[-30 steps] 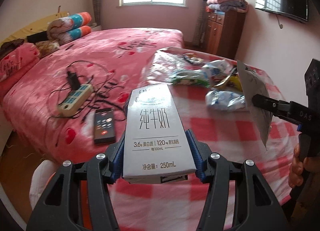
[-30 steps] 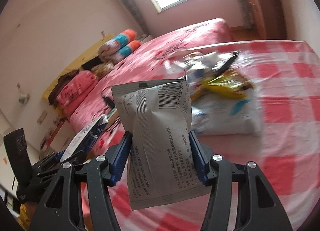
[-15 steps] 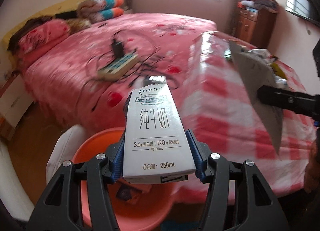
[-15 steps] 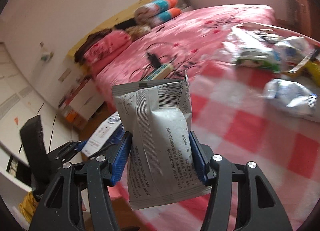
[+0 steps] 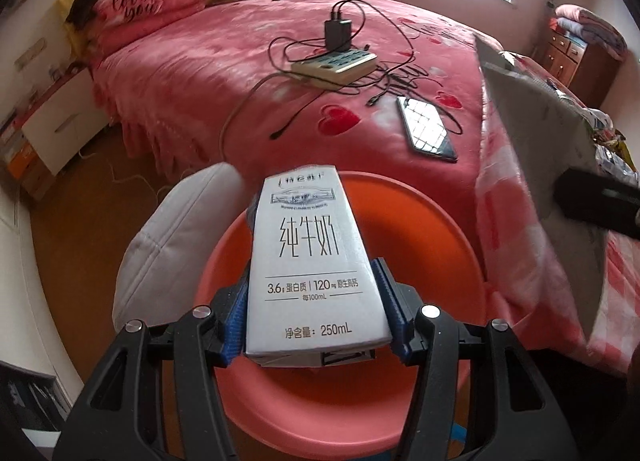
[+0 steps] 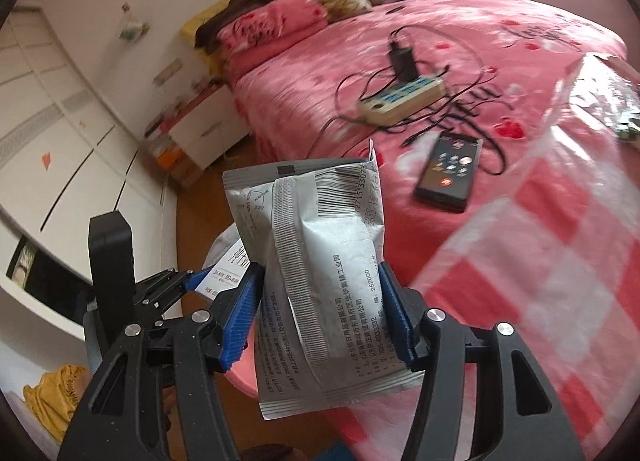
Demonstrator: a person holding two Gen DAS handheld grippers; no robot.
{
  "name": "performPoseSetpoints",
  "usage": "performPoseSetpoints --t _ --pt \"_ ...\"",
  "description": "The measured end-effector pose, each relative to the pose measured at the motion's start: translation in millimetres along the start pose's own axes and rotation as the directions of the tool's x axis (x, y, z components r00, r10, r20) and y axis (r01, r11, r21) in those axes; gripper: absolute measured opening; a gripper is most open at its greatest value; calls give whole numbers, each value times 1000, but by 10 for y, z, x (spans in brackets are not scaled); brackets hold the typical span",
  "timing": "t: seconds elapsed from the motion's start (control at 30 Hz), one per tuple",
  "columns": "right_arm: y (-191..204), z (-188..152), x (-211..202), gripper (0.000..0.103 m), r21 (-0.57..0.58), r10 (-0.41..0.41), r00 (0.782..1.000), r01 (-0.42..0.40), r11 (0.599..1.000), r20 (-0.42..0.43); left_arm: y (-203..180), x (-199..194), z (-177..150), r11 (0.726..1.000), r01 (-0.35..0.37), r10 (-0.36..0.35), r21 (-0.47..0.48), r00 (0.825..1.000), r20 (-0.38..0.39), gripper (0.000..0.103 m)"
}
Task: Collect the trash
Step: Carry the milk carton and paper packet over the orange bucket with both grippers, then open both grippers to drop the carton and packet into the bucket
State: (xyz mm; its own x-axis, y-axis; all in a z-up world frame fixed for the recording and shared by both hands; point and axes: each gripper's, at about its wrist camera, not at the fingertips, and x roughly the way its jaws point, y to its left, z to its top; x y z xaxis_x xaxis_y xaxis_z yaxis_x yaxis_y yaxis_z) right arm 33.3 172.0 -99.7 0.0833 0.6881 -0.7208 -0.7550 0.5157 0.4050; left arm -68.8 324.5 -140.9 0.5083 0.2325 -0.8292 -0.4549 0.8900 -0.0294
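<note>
My left gripper [image 5: 314, 301] is shut on a white 250 mL milk carton [image 5: 308, 253], tilted down over an orange basin [image 5: 424, 221] on the floor beside the bed. To its right hangs a grey printed wrapper [image 5: 540, 133]. In the right wrist view, the wrapper [image 6: 320, 261] sits between the blue pads of my right gripper [image 6: 316, 301]. Those jaws are opening, but both pads still touch the wrapper. The left gripper [image 6: 160, 293] with the carton [image 6: 228, 269] is at lower left in that view.
A white cushion [image 5: 172, 237] leans against the basin's left side. On the pink bed lie a power strip [image 5: 336, 65] with cables and a phone [image 5: 426, 129]. The checked tablecloth [image 5: 624, 301] hangs at the right, with more wrappers [image 5: 612, 141] on the table.
Both grippers have swung left off the checked table and tipped downward. The carton now hangs over the orange basin, with the wrapper close to its right. Both items are still gripped.
</note>
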Motion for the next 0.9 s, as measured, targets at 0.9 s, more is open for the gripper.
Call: performPoseSetpoints --t 0.9 --pt "-514 -184 -709 90 109 -183 960 163 981 211 -223 -181 39 995 -6 -3 97 996 94 73"
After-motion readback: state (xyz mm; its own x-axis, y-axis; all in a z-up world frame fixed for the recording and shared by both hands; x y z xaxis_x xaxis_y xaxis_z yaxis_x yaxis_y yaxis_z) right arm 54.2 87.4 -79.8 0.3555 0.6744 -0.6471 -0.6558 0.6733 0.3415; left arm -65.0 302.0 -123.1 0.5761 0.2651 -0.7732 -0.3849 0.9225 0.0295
